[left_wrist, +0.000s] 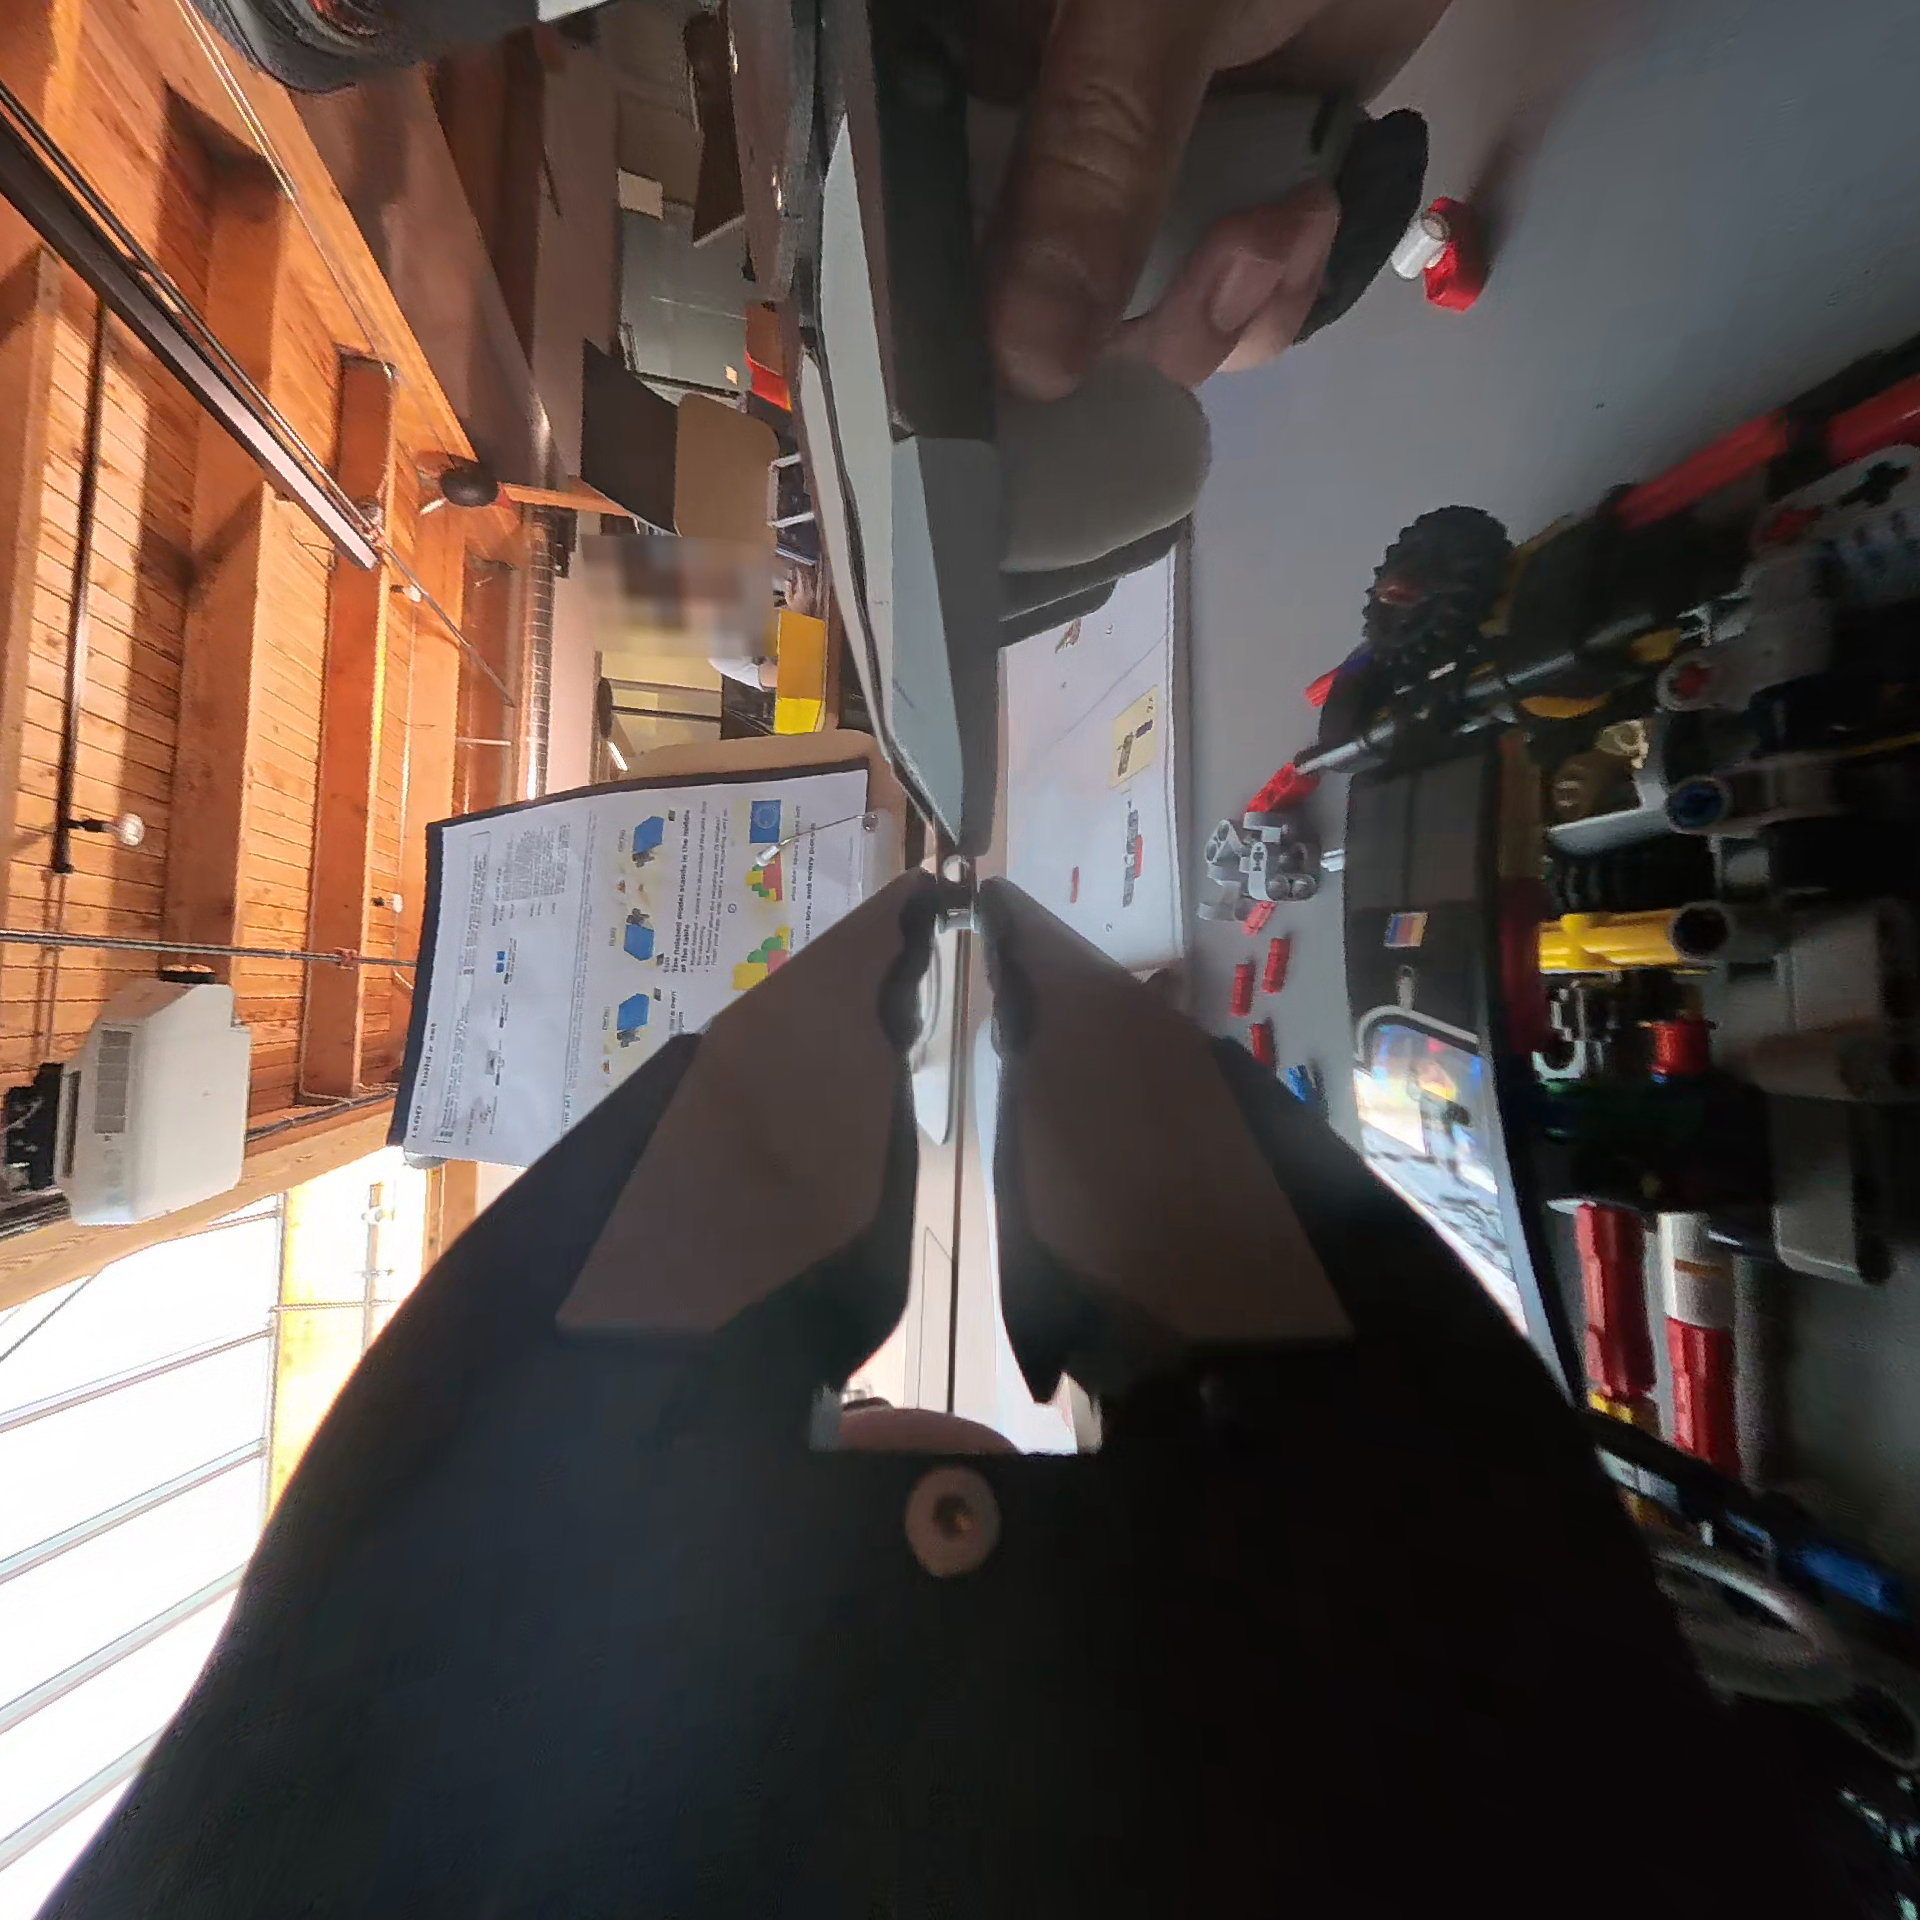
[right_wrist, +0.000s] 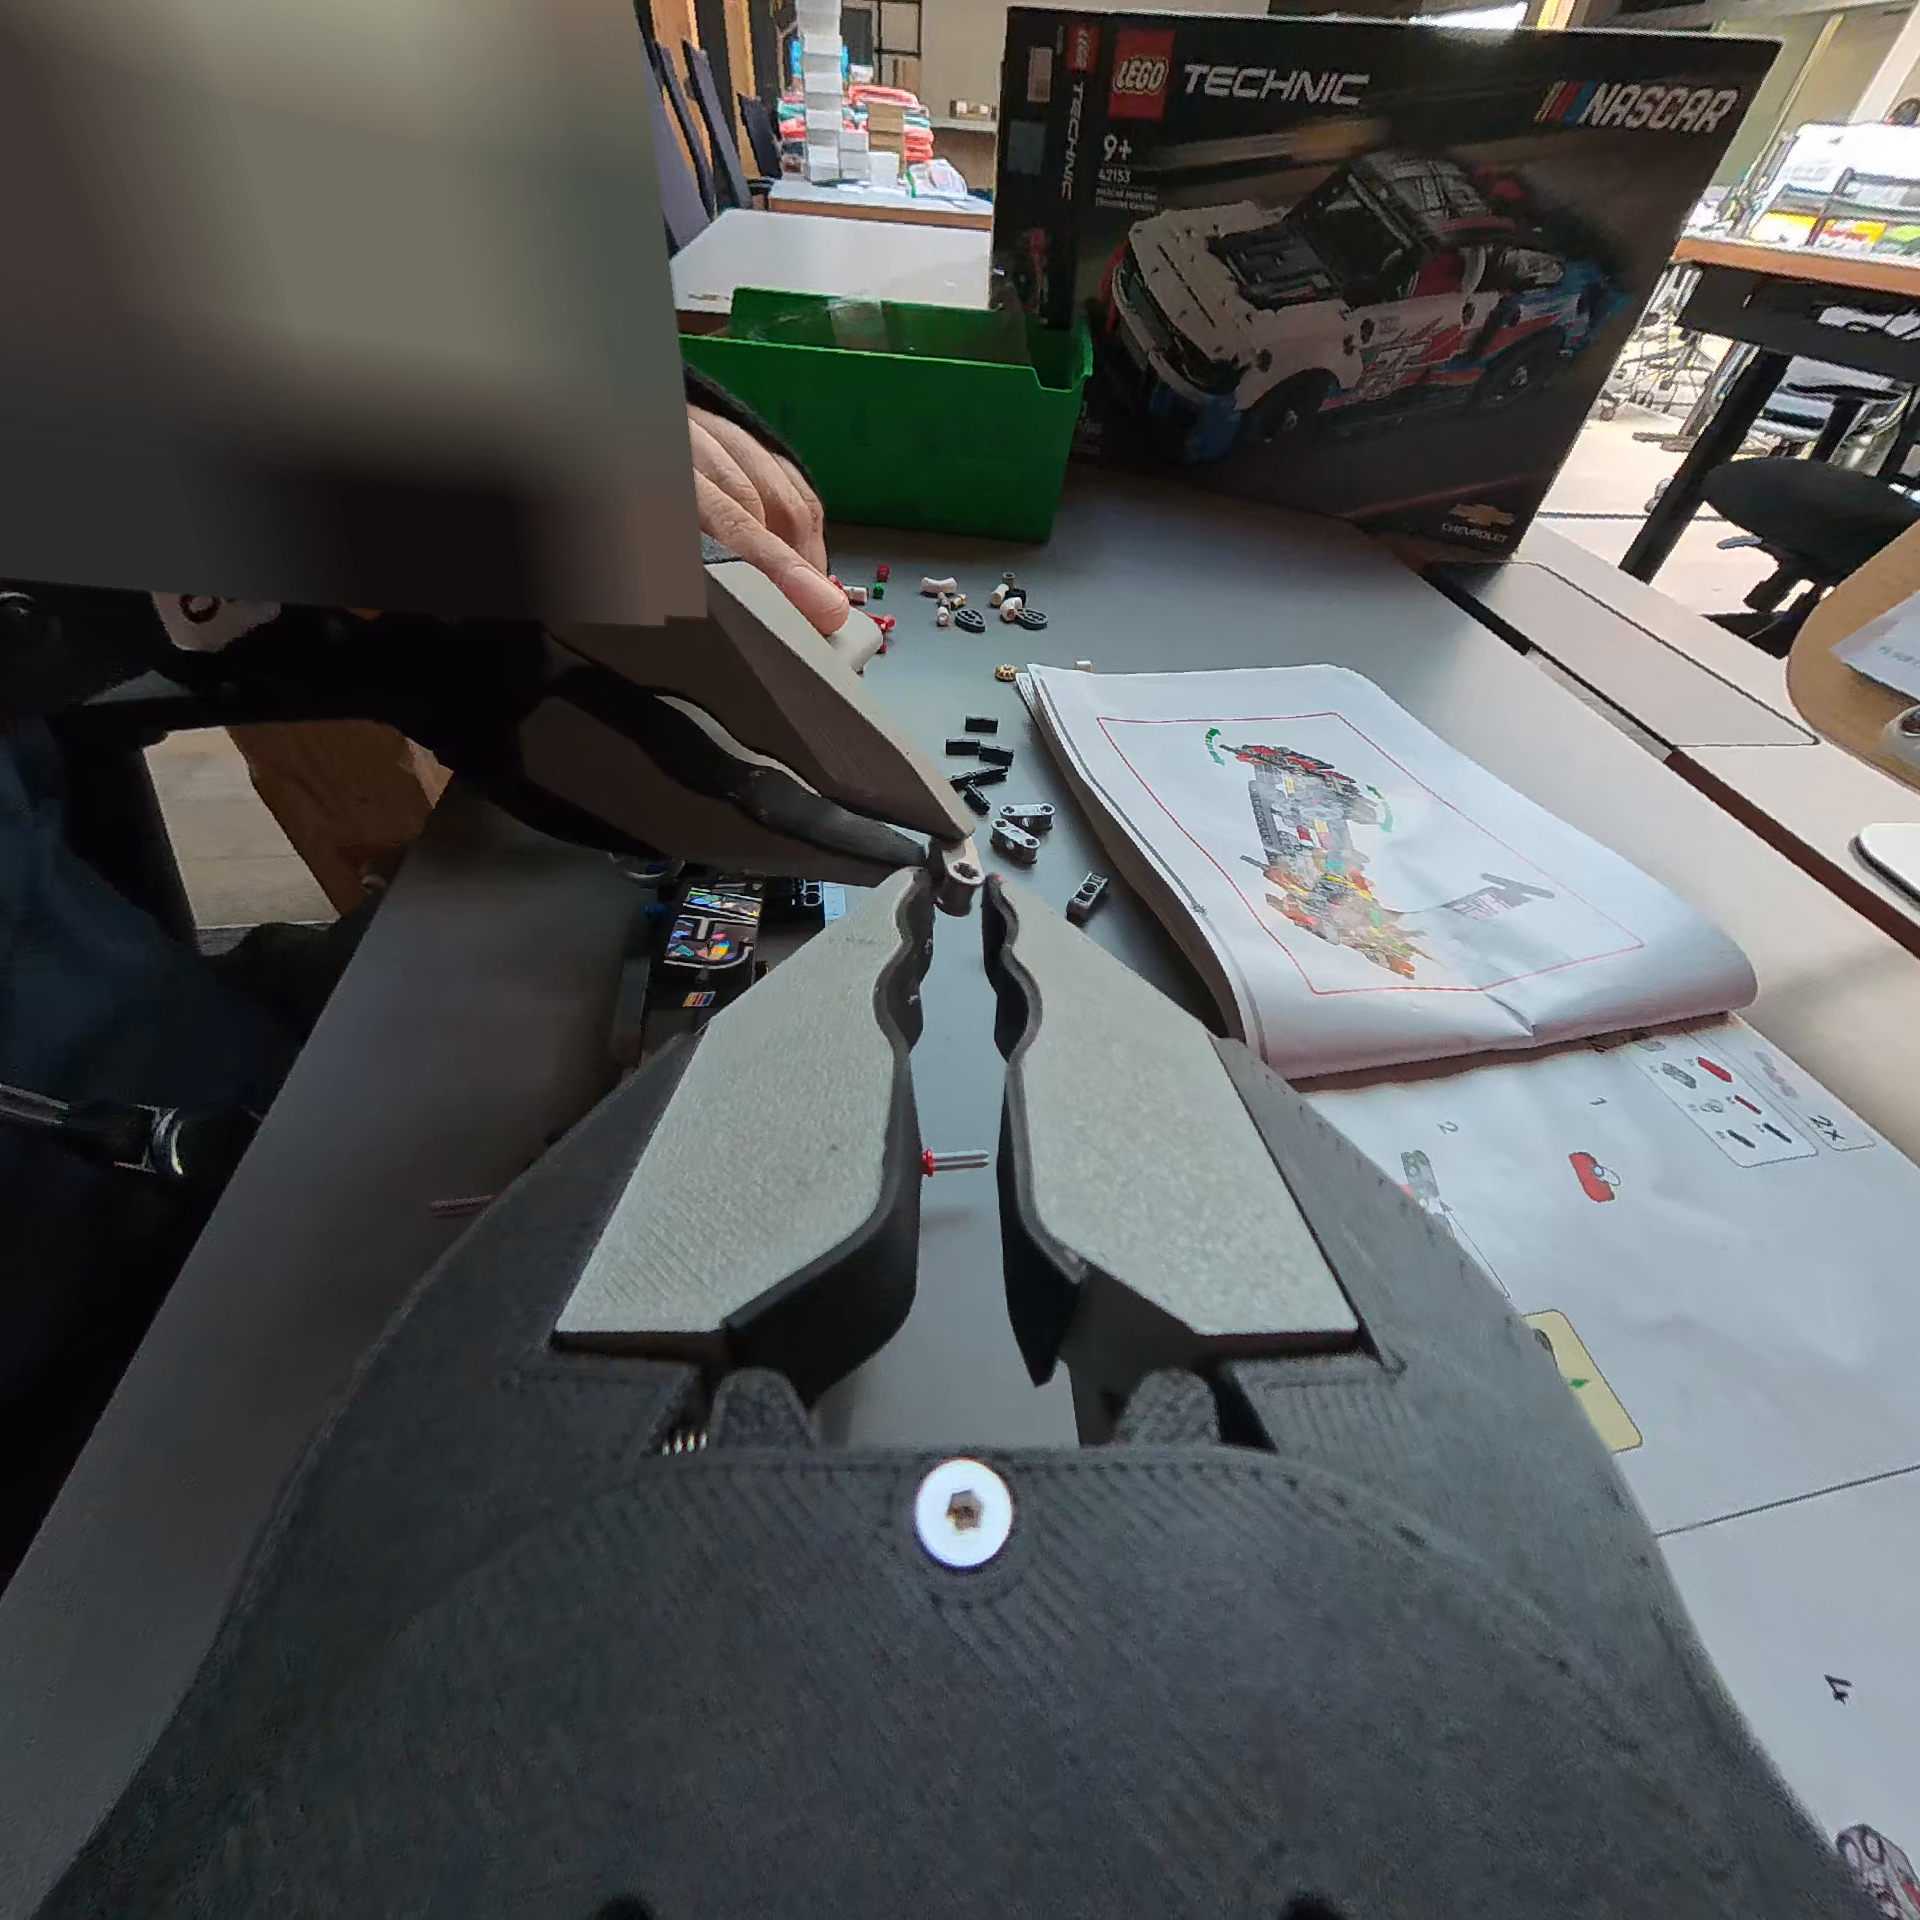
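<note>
Where the two tools meet above the dark tabletop (right_wrist: 1195, 582), both close on one small grey connector piece (right_wrist: 961, 883). The left gripper (left_wrist: 951, 914) has its jaws narrow, its black pads (left_wrist: 906, 956) pressed to either side of the piece, which sits right at the fingertips. The right gripper (right_wrist: 954, 891) is likewise narrow; the piece lies between its tips, touching the left pad, while whether the right pad presses on it I cannot tell. Seen from the right tool, the left tool comes in from the upper left, its tips meeting the same piece.

Just beyond the right tool's tips lie grey two-hole links (right_wrist: 1023, 826) and short black pins (right_wrist: 982, 753), with an open instruction booklet (right_wrist: 1371, 862) off to the right. Further ahead stand a green bin (right_wrist: 894, 416) and a large printed box (right_wrist: 1382, 260). A partly built model (left_wrist: 1683, 935) sits to the right of the left tool, loose red pins (left_wrist: 1257, 971) beside it.
</note>
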